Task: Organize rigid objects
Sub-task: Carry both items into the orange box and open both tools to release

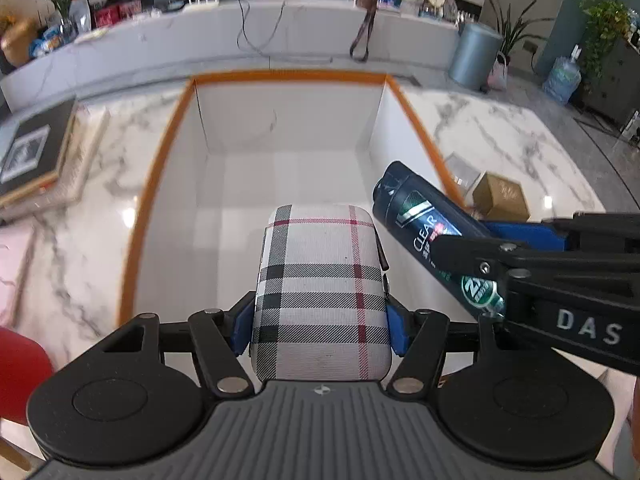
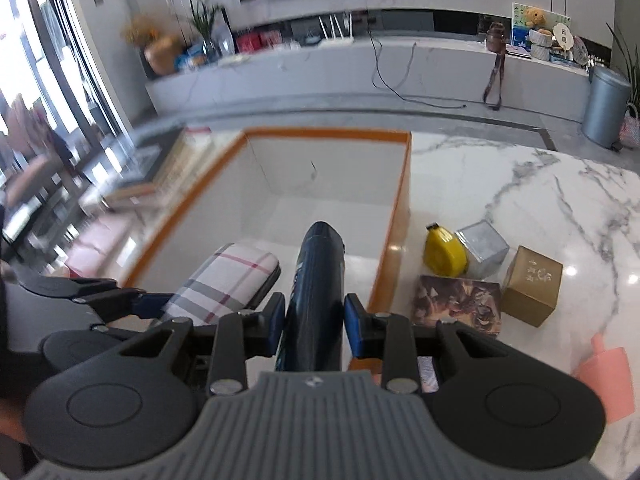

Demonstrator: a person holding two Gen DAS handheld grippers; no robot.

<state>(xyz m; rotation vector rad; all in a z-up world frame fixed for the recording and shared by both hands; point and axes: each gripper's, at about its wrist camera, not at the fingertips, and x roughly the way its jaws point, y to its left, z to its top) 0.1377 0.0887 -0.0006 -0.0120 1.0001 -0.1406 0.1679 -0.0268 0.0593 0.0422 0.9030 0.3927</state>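
My left gripper (image 1: 320, 330) is shut on a plaid fabric case (image 1: 322, 280), which hangs over the open white box with an orange rim (image 1: 160, 176). Its blue pads (image 1: 243, 328) press both sides of the case. My right gripper (image 2: 314, 328) is shut on a dark blue shampoo bottle (image 2: 318, 280), held lengthwise above the box's near right corner. In the left wrist view the bottle (image 1: 424, 220) and the right gripper (image 1: 496, 256) come in from the right, beside the case. In the right wrist view the case (image 2: 224, 280) and the left gripper (image 2: 152, 304) lie to the left. The box (image 2: 402, 216) holds nothing visible.
On the marble table (image 2: 540, 200), right of the box, lie a yellow tape measure (image 2: 444, 250), a silver cube (image 2: 482, 242), a gold box (image 2: 530, 284) and a patterned flat box (image 2: 456, 304). A pink object (image 2: 608, 376) sits near the right edge. Books (image 1: 36, 152) are stacked left of the box.
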